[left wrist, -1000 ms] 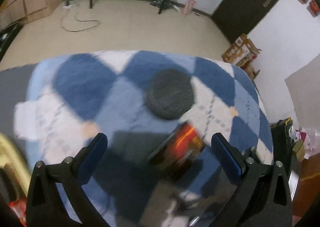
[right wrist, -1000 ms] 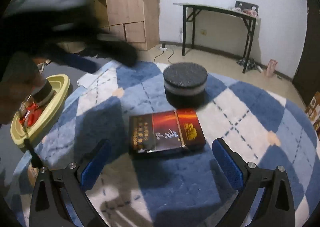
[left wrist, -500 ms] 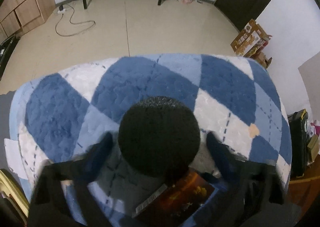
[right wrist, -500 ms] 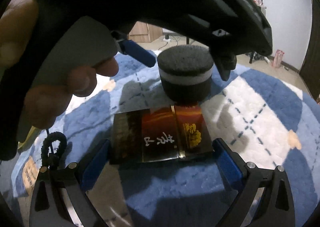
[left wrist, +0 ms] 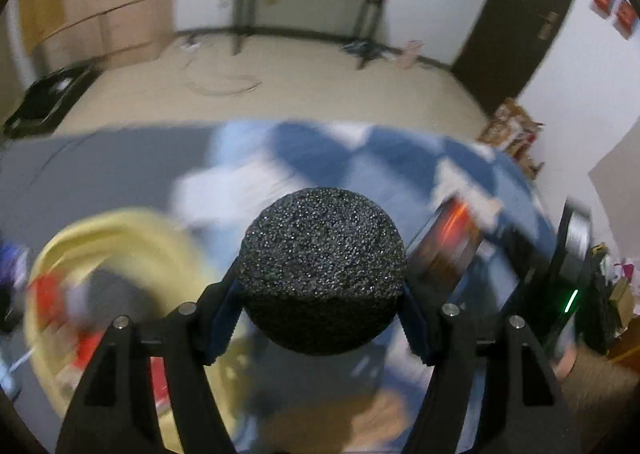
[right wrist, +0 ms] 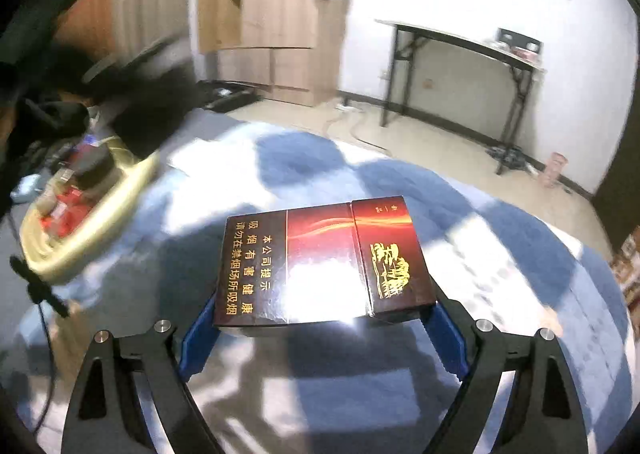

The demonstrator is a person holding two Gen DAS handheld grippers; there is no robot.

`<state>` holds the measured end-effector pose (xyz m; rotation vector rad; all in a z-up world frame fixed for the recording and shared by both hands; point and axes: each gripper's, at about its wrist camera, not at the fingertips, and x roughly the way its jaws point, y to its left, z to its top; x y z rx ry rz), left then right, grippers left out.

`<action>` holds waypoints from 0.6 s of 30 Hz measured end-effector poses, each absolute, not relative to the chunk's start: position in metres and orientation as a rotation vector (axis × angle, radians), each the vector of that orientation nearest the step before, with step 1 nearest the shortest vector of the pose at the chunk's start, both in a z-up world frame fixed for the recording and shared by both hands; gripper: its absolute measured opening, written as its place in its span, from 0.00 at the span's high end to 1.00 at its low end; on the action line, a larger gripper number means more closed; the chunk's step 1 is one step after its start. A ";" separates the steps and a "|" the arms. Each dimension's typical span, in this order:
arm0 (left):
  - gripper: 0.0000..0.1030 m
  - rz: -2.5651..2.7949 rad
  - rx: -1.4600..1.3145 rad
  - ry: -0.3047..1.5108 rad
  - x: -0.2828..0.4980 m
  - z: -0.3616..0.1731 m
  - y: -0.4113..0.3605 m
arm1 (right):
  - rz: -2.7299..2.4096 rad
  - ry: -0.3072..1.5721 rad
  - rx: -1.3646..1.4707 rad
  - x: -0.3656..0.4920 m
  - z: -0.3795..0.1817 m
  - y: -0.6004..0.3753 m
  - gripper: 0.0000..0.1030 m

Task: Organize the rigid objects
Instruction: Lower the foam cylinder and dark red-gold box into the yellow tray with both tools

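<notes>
My left hand-held gripper (left wrist: 322,324) is clamped on the black foam puck (left wrist: 322,274), both blue pads against its sides; I see it lifted clear of the blue-and-white rug (left wrist: 360,158), with the blurred yellow basket (left wrist: 120,230) below to the left. My right hand-held gripper (right wrist: 320,328) has just been closing; the dark red carton (right wrist: 324,262) sits between its pads, which meet the carton's short ends. The carton lies near the rug's middle, and the basket sits at the rug's left edge.
</notes>
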<state>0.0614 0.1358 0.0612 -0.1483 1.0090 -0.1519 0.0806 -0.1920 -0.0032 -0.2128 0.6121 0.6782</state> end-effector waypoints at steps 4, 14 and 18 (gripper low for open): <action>0.32 0.066 -0.143 1.053 0.021 0.046 0.235 | 0.881 0.571 -0.213 0.039 0.020 -0.113 0.13; 0.32 0.151 -0.274 1.054 0.028 0.015 0.309 | 1.075 0.668 -0.355 -0.013 -0.001 0.037 0.13; 0.31 0.148 -0.378 1.088 0.044 0.006 0.319 | 1.074 0.689 -0.411 -0.006 -0.011 0.062 0.13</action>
